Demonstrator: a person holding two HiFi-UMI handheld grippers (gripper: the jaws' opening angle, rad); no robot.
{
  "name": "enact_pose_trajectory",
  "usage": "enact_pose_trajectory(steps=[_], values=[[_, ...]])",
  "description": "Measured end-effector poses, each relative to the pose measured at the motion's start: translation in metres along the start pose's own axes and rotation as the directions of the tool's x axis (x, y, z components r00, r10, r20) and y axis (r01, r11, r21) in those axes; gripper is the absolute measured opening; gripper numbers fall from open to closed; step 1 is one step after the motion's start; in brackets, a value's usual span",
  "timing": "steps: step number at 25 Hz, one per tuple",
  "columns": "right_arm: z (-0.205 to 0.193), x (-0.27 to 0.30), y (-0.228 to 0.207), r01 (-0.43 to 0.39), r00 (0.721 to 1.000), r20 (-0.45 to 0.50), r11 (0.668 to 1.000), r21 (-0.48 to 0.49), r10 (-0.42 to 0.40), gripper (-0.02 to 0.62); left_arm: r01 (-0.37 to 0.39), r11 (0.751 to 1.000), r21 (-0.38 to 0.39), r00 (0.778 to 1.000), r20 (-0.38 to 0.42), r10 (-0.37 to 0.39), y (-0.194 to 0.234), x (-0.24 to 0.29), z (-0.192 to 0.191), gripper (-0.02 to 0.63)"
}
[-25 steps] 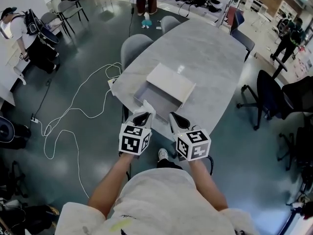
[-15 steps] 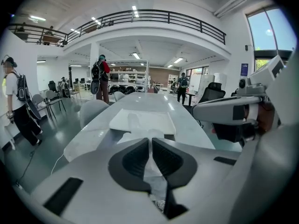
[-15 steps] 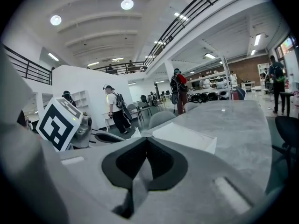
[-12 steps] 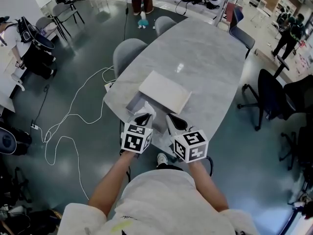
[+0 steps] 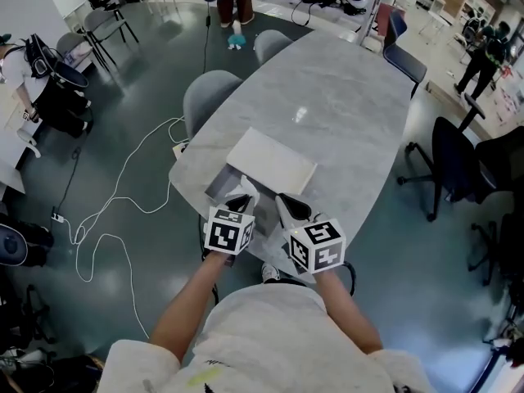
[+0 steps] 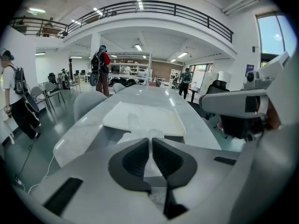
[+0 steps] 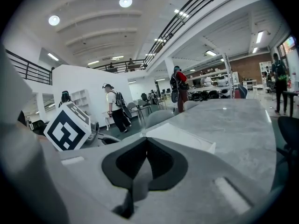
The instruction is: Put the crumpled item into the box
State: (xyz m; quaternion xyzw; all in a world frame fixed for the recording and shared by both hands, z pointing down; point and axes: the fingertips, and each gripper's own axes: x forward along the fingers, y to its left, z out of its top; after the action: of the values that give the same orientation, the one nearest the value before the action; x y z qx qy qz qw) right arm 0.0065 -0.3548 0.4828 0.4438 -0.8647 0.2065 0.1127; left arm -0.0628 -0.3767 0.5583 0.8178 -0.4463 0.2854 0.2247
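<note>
A white crumpled item (image 6: 134, 137) sits pinched between the jaws of my left gripper (image 6: 150, 142), which is shut on it. In the head view the left gripper (image 5: 242, 189) is at the near end of the box (image 5: 219, 187), whose grey inside lies open beside its white lid (image 5: 271, 161). The lid (image 6: 145, 117) lies flat straight ahead of the left jaws. My right gripper (image 5: 288, 206) hovers just right of the left one at the table's near edge. Its jaws (image 7: 146, 141) are shut with nothing between them.
The box rests on a long marble table (image 5: 344, 97). Two grey chairs (image 5: 206, 97) stand along the table's left side, dark office chairs (image 5: 450, 158) to the right. A white cable (image 5: 123, 187) trails over the floor at left. People stand far back.
Both grippers have drawn a little closer to the box, and the left one with the crumpled item now reaches the box's open near end.
</note>
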Motion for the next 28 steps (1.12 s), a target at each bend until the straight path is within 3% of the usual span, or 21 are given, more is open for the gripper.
enact_pose_trajectory(steps=[16, 28], values=[[-0.007, 0.013, -0.021, 0.018, 0.999, -0.033, 1.000, 0.023, -0.018, 0.005, 0.024, 0.999, -0.046, 0.995, -0.099, -0.028, 0.008, 0.037, -0.018, 0.026], [-0.012, 0.009, -0.016, 0.022, 0.999, -0.038, 0.999, 0.027, -0.021, 0.005, 0.052, 0.997, -0.055, 0.995, -0.088, -0.057, 0.000, 0.033, -0.023, 0.061]])
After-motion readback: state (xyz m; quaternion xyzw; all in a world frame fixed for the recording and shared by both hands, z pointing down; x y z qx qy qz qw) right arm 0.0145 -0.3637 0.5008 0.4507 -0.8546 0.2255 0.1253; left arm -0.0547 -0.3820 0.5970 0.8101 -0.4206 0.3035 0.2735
